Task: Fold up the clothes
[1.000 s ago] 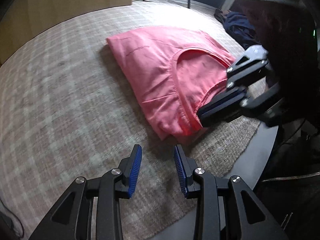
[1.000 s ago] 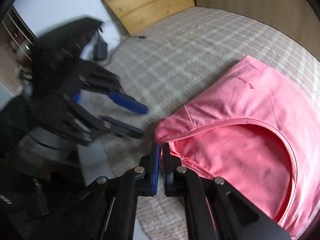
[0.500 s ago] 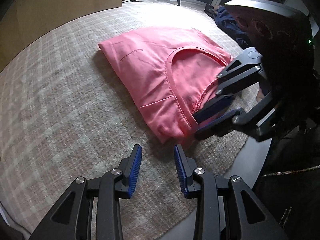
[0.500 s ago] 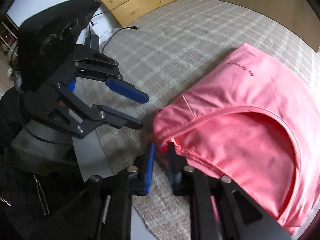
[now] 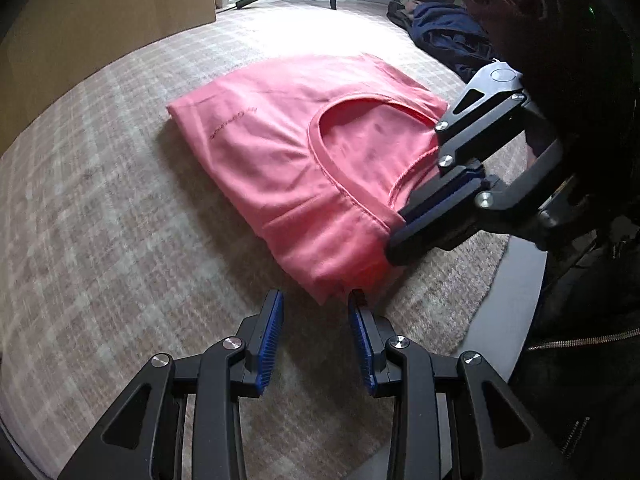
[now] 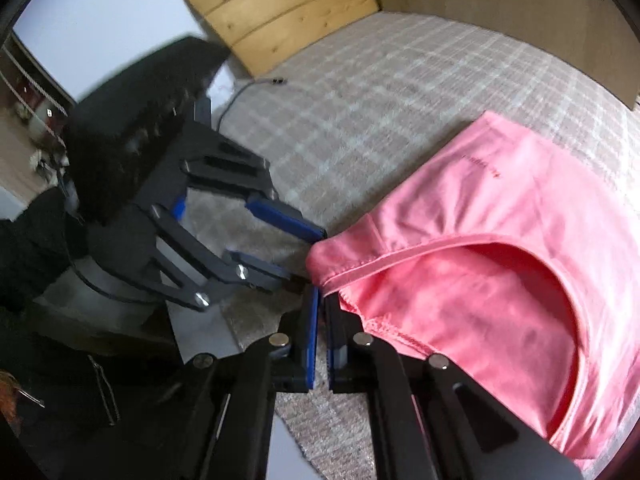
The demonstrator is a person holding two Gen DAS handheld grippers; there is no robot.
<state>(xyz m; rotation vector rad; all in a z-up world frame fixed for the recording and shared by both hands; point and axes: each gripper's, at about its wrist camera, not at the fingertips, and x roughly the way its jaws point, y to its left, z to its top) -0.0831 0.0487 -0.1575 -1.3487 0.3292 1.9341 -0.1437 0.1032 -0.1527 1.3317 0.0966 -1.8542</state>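
A folded pink garment [image 5: 288,152] lies on the checked cloth. It shows again in the right wrist view as the pink garment [image 6: 500,240], neckline up. My left gripper [image 5: 316,300] is open, and the garment's near corner sits just at its fingertips, untouched by the pads. From the other side the left gripper [image 6: 300,254] points at that same corner. My right gripper [image 6: 322,294] has its jaws closing to a thin pinch on the garment's hem edge. The right gripper [image 5: 394,240] shows that grip at the garment's right side.
Dark blue clothes [image 5: 444,36] lie heaped at the far right. The cloth ends at the table's rounded edge [image 5: 516,300], with a person's dark jacket beyond. A wooden board [image 6: 280,12] and a cable [image 6: 256,84] lie past the left gripper.
The right gripper's jaws parted briefly at the hem, then came together on it again. The garment's near corner now sits at the left gripper's fingertips, closer than before.
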